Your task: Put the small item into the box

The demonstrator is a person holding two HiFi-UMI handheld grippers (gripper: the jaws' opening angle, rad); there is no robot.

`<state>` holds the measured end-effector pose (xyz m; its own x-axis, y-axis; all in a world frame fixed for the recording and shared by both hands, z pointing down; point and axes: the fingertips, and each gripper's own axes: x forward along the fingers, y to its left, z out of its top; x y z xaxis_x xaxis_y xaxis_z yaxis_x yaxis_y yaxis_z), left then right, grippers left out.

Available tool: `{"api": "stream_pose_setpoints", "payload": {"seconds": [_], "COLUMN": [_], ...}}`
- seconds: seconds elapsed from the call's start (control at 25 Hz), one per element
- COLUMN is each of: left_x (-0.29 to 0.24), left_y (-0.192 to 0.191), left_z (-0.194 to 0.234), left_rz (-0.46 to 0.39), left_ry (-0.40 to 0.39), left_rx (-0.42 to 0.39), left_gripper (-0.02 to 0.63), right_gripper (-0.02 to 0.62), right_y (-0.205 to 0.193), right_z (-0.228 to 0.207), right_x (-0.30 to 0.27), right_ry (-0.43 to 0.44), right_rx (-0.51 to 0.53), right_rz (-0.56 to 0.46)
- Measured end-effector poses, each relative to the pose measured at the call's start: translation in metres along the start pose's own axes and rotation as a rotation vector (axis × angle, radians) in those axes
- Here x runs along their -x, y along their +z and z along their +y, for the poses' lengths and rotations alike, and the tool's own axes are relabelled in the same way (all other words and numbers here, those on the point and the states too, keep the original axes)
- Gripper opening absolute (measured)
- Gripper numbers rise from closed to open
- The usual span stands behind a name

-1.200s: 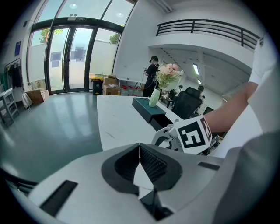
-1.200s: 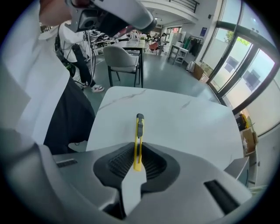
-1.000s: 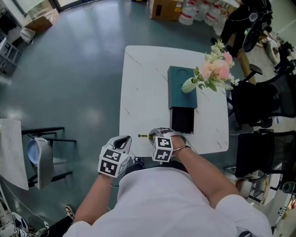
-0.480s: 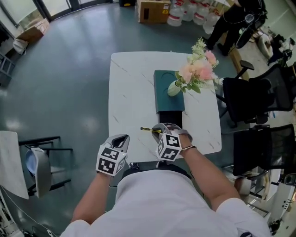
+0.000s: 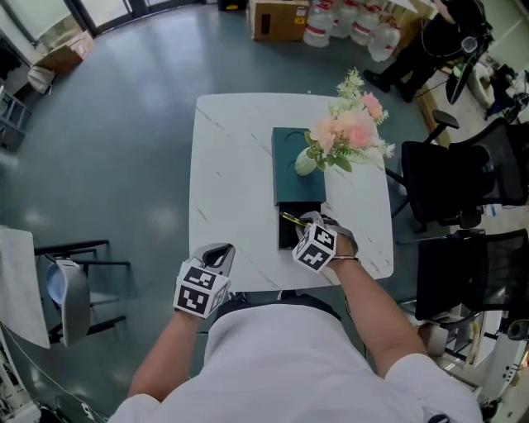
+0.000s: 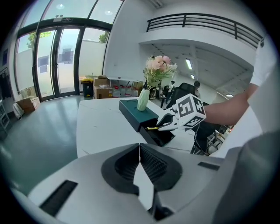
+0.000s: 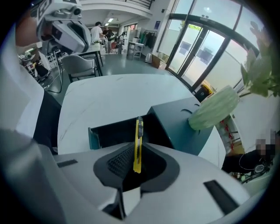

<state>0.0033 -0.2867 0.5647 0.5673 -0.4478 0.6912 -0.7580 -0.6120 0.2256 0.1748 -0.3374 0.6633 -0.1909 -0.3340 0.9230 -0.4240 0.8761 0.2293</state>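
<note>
A slim yellow utility knife [image 7: 138,144] stands between the jaws of my right gripper [image 7: 136,164], which is shut on it. In the head view the knife [image 5: 293,220] pokes out over the open black drawer [image 5: 292,228] of the dark green box [image 5: 297,165]; my right gripper [image 5: 307,223] hovers at the drawer's near end. The left gripper view shows the knife [image 6: 152,128] above that drawer [image 6: 158,135]. My left gripper [image 5: 216,258] sits at the table's near edge, shut and empty, its jaws meeting [image 6: 140,162].
A pale green vase with pink flowers [image 5: 343,132] stands on the box lid. The white square table [image 5: 231,182] is bare on its left half. Black office chairs [image 5: 463,182] stand to the right, a stool [image 5: 70,289] at the left, cartons [image 5: 277,16] beyond.
My right gripper carried the knife from the table's near edge forward and right, over the open drawer. The left gripper stayed put. The head camera shifted slightly.
</note>
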Motion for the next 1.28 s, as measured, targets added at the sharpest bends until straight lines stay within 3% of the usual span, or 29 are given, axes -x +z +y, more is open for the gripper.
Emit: {"api": "stream_pose_setpoints", "payload": {"seconds": [0.64,0.92,1.28], "left_x": [0.004,-0.001,-0.015], "left_y": [-0.005,-0.001,0.016], "left_z": [-0.010,-0.018,-0.039], "left_rz": [0.007,0.005,-0.016], "left_ry": [0.060,0.076,0.098], "left_rx": [0.039,0.045,0.041], "left_gripper": [0.017,0.017,0.017], "right_gripper": [0.064,0.085,0.084], "right_y": [-0.009,-0.009,-0.005], "right_z": [-0.005,-0.003,-0.005], "right_x": [-0.026,-0.017,0.027], "right_ry": [-0.008,0.016,0.024], "right_rx": [0.089,0.097,0.076], "right_rz": [0.064,0.029,-0.089]}}
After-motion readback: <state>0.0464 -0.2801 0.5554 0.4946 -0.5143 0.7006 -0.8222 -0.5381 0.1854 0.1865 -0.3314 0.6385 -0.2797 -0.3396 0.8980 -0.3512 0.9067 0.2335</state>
